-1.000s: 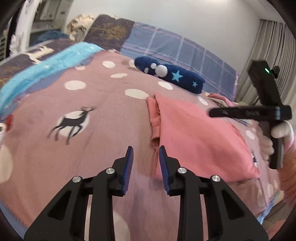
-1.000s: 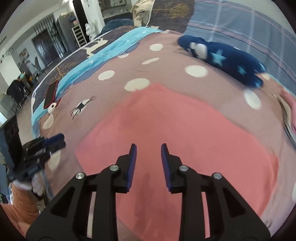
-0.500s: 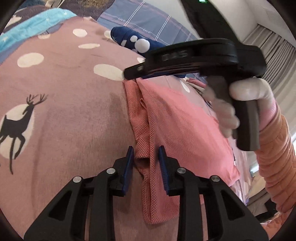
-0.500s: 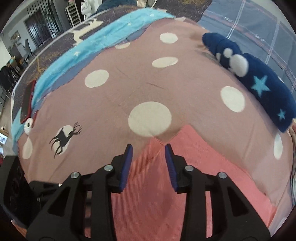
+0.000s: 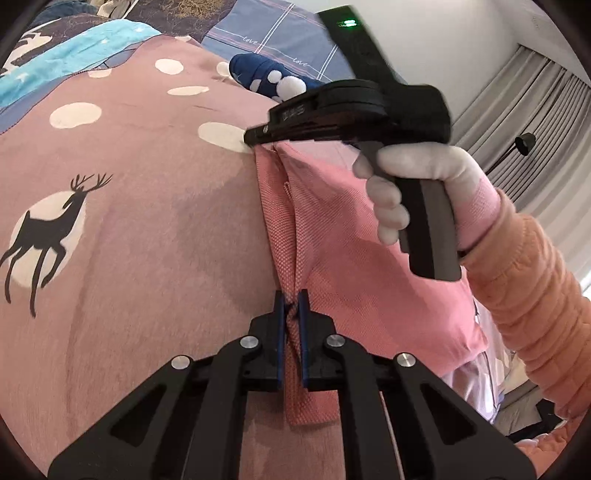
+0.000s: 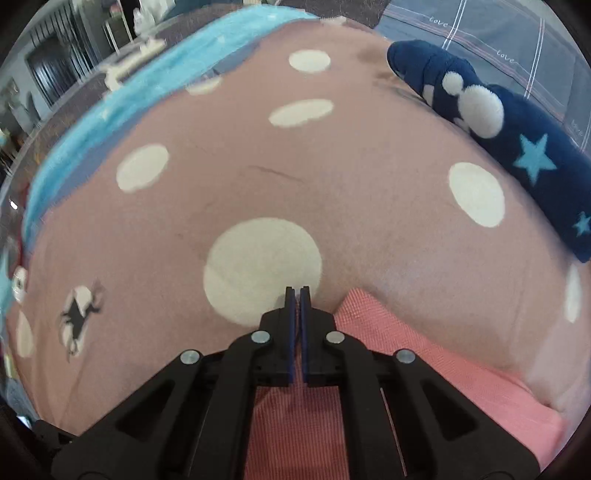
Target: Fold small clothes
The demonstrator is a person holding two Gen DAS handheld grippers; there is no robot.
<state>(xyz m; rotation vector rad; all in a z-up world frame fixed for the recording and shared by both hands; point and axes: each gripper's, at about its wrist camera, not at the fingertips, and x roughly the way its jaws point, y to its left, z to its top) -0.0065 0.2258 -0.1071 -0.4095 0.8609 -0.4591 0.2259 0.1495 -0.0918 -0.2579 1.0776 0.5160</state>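
A pink knit garment [image 5: 351, 258] lies on a dusty-pink blanket [image 5: 147, 221] with white dots and a deer print. My left gripper [image 5: 291, 295] is at the garment's near left edge, its jaws closing, and a fold of pink fabric is pinched between the blue pads. My right gripper [image 5: 251, 138], held by a white-gloved hand [image 5: 417, 162], reaches the garment's far left corner. In the right wrist view this gripper [image 6: 296, 290] has its jaws closing to a thin slit at the corner of the garment [image 6: 424, 365], most of which is hidden under the fingers.
A navy plush cushion [image 5: 266, 77] with stars and white pompoms lies behind the garment, also in the right wrist view [image 6: 517, 129]. Plaid bedding [image 5: 273, 33] sits behind it. An orange sleeve [image 5: 528, 277] crosses the right side. Grey curtains [image 5: 517, 92] hang at far right.
My left gripper moved in onto the garment's near edge and closed on it. The right gripper swung across from over the garment to its far corner and closed there.
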